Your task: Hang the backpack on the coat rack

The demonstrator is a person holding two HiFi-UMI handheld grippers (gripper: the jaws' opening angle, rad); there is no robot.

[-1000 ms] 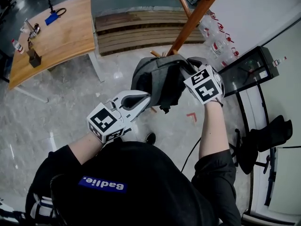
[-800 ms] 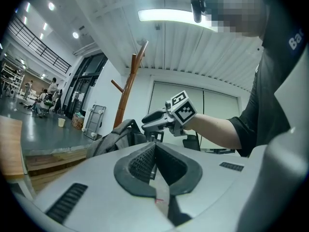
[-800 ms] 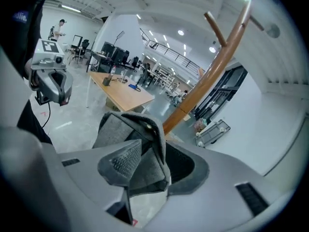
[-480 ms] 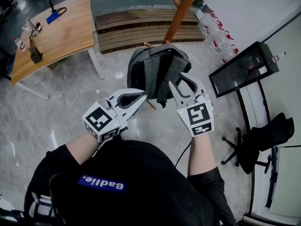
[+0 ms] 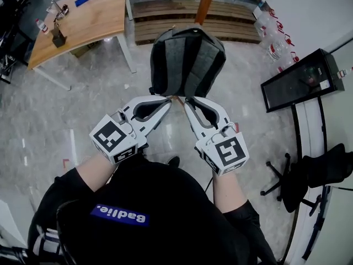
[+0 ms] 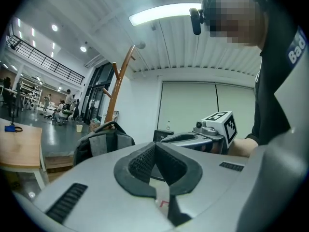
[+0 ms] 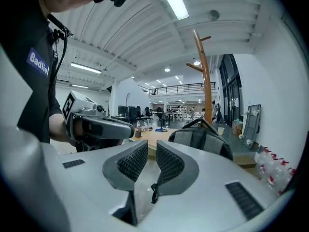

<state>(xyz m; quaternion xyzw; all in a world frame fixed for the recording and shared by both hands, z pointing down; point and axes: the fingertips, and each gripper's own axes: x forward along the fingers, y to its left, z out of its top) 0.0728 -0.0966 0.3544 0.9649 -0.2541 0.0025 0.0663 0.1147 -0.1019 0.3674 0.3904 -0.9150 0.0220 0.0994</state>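
The grey backpack [image 5: 187, 62] hangs from the wooden coat rack [image 5: 207, 1], free of both grippers. My left gripper [image 5: 168, 102] is just below the bag in the head view, shut with nothing in it; its pads meet at the tips [image 6: 155, 145]. My right gripper [image 5: 186, 104] is beside it, tips nearly touching the left one. Its jaws are closing, with a narrow empty gap [image 7: 152, 149] between the pads. The backpack [image 6: 104, 144] and rack [image 6: 120, 81] lie ahead in the left gripper view. They also show in the right gripper view, backpack [image 7: 203, 139] below rack [image 7: 205, 81].
A wooden table [image 5: 83, 15] stands at the far left. A slatted wooden platform [image 5: 237, 29] lies behind the rack. Water bottles [image 5: 273, 35], a black framed panel [image 5: 300, 79] and a black office chair [image 5: 309, 173] line the right wall.
Both grippers have drawn back from the backpack toward the person. The right gripper let go of the bag and its jaws narrowed. The backpack now hangs on the rack by itself.
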